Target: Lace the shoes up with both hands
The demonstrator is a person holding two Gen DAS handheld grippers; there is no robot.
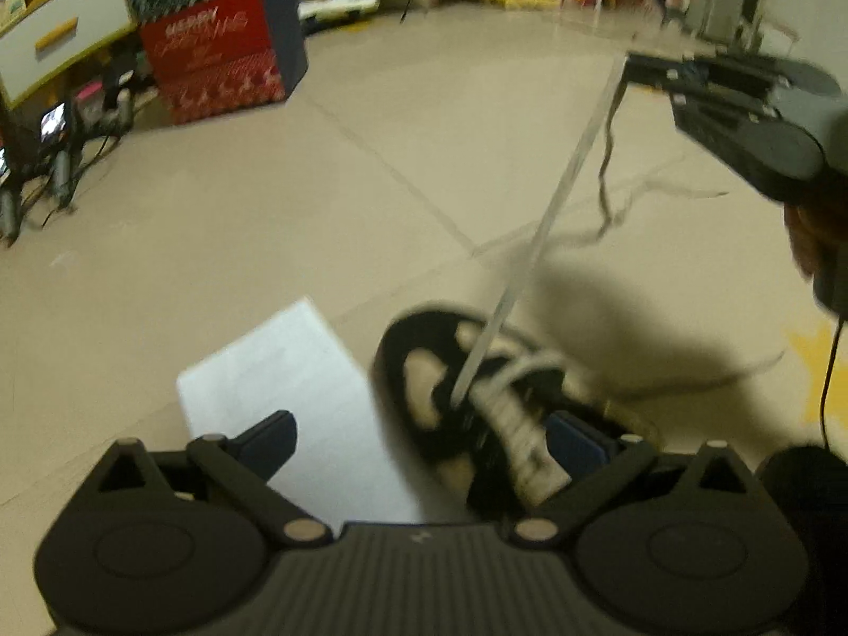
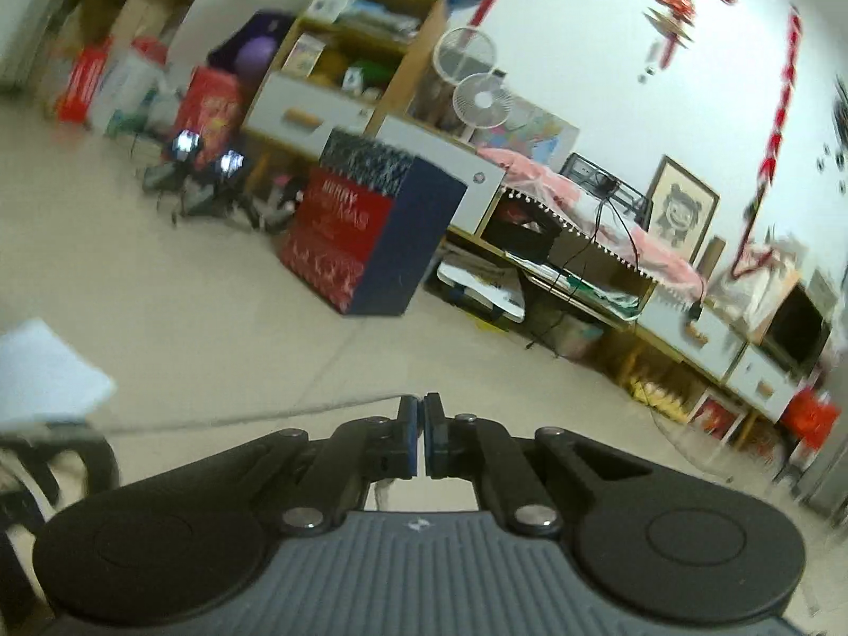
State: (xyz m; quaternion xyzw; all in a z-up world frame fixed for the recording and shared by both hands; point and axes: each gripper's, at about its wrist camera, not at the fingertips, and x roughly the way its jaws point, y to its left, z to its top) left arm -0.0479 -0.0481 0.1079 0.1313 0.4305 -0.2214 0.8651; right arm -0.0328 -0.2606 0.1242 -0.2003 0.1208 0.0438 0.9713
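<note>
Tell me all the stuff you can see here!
shoe: one, black with cream patches, on the floor
shoelace: one, white, stretched tight from shoe to right gripper
paper: one sheet, white, on floor beside shoe
gift box: one, red and navy, standing on the floor
fans: two, white, by the shelves
left gripper: open, above the shoe
right gripper: shut on shoelace

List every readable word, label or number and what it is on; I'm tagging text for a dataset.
"MERRY CHRISTMAS": on the red front of the gift box, white letters, clearest in the right wrist view.
Smaller script under it on the same box: too blurred to read.
White sheet beside the shoe: no legible print.
Shelf boxes, wall picture, hanging decorations: too small or blurred.
</note>
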